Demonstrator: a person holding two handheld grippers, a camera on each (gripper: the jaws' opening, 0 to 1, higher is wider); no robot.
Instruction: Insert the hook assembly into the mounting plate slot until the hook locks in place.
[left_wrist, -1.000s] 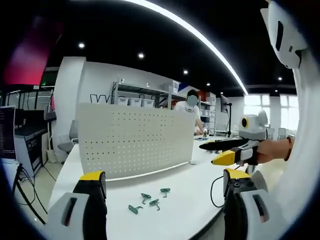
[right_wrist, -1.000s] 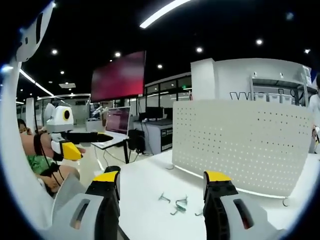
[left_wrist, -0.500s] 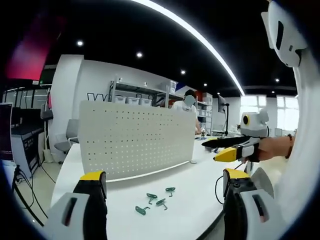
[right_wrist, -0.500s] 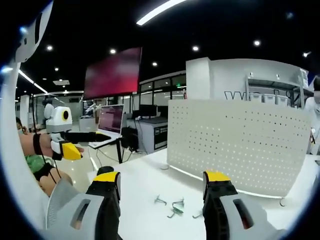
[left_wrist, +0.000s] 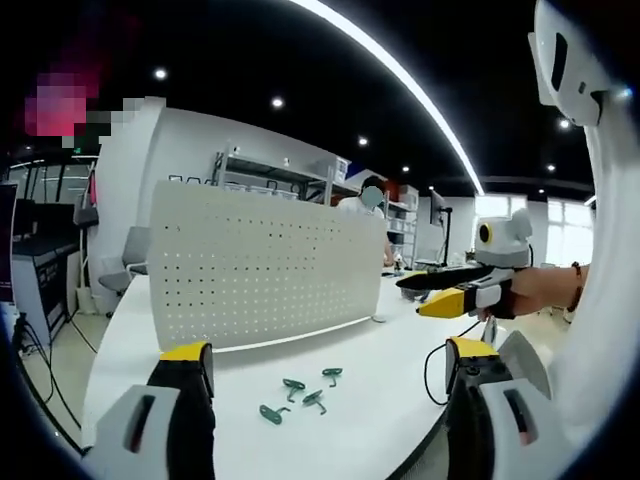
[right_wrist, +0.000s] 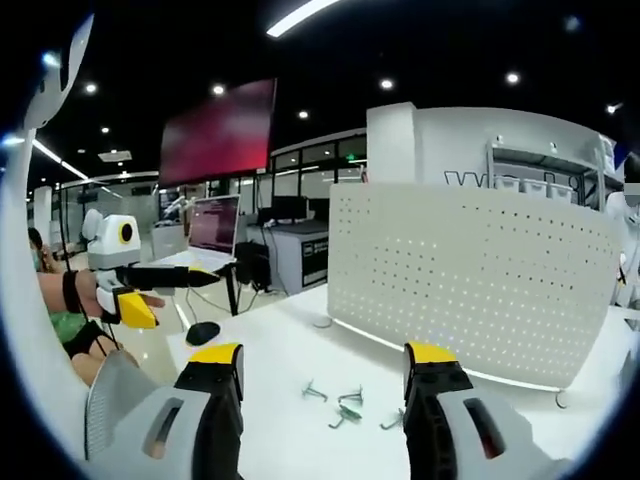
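Left gripper view showed the left claw (left_wrist: 325, 365) held with its jaws apart and empty at the bottom of the frame, above the white desk (left_wrist: 390, 350). Four green hooks (left_wrist: 300, 393) lay loose at lower centre, in front of the upright pegboard (left_wrist: 260, 265) at centre. The right claw (right_wrist: 322, 370), seen in the right gripper view, was likewise spread and empty. No hook had been picked up, so the approach step was judged in hand; next, one claw would need lowering onto a hook.
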